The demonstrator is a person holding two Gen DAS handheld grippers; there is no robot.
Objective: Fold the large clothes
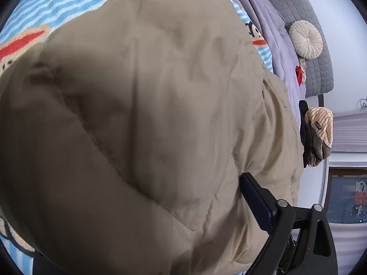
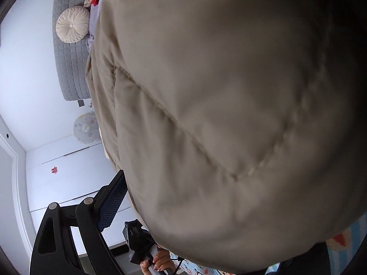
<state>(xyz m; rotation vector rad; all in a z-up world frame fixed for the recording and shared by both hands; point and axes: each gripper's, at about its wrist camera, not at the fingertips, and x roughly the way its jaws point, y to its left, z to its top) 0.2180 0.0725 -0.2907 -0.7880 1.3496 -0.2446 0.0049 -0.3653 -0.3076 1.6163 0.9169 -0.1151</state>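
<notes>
A large beige padded garment lies on the bed and fills most of both views. In the left wrist view my left gripper is pushed into its bulk. Only one finger shows, lying along the cloth, and the other is buried under it. The same garment bulges between the fingers of my right gripper. Its visible finger meets the cloth only near the tip, and most of its blue pad is bare. The other finger is hidden.
The bed has a blue striped monkey-print sheet, with a lilac blanket, a grey quilted headboard and a round cream cushion beyond. A striped beige cloth hangs at the right. A person's hand grips a black handle low down.
</notes>
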